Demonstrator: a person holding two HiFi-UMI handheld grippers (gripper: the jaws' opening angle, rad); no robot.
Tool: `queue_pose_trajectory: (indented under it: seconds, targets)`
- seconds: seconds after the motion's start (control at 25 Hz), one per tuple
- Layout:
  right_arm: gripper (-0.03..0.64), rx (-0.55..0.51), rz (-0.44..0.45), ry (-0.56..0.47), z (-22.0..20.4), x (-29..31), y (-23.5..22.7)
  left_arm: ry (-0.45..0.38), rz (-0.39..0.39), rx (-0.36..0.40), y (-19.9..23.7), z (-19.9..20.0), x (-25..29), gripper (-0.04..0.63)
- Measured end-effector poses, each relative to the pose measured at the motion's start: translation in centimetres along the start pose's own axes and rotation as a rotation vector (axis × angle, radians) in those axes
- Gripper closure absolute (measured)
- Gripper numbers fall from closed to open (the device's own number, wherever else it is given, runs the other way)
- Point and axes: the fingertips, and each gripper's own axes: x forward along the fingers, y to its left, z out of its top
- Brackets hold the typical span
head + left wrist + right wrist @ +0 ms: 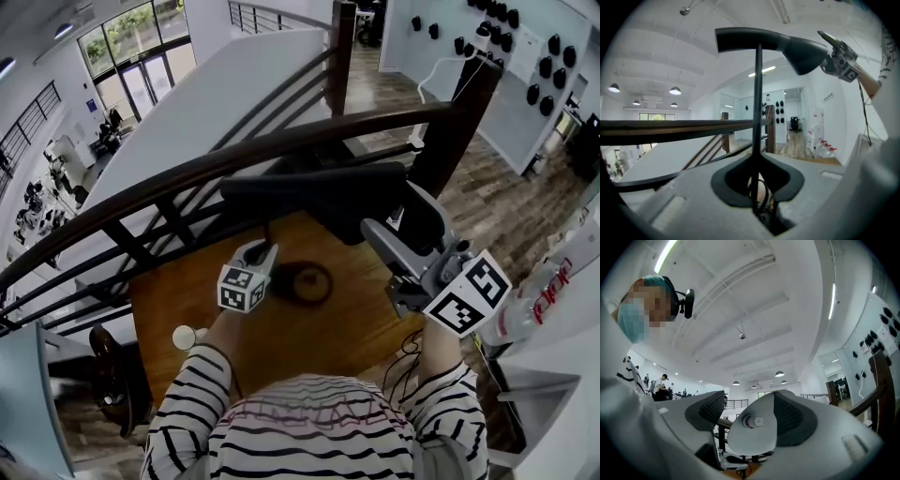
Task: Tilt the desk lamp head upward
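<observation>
A black desk lamp stands on a round base [305, 282]. Its thin stem [758, 103] rises to a flat arm [309, 187] that ends in the cone-shaped lamp head [354, 221]. My left gripper [265, 251] is low on the lamp, shut on the stem, which runs up between its jaws [757, 187]. My right gripper [394, 223] is shut on the lamp head [804, 51]. In the right gripper view the white inside of the head [750, 439] and its bulb [751, 421] fill the gap between the dark pads [793, 420]. The head's opening faces downward.
The lamp sits on a small wooden table [187, 309] against a dark curved railing [234, 155]. A white round object [185, 336] lies at the table's left edge. A cable [409, 352] hangs at its right. Red-labelled bottles [539, 300] stand on the floor at the right.
</observation>
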Motion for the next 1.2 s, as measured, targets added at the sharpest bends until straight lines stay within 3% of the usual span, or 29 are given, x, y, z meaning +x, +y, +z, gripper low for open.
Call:
queue_pose_trajectory:
  seconds: [0.6, 1.04, 1.2]
  targets:
    - [0.299, -0.016, -0.041, -0.073, -0.2, -0.6, 1.0, 0.003, 0.0, 0.007, 0.0, -0.2, -0.6, 0.546]
    - [0.311, 0.033, -0.14, -0.04, -2.3, -2.9, 1.9, 0.041, -0.012, -0.013, -0.1, -0.7, -0.9, 0.54]
    - [0.313, 0.057, -0.177, -0.014, -3.4, -4.1, 2.5, 0.08, -0.042, -0.019, -1.1, -1.7, -1.7, 0.486]
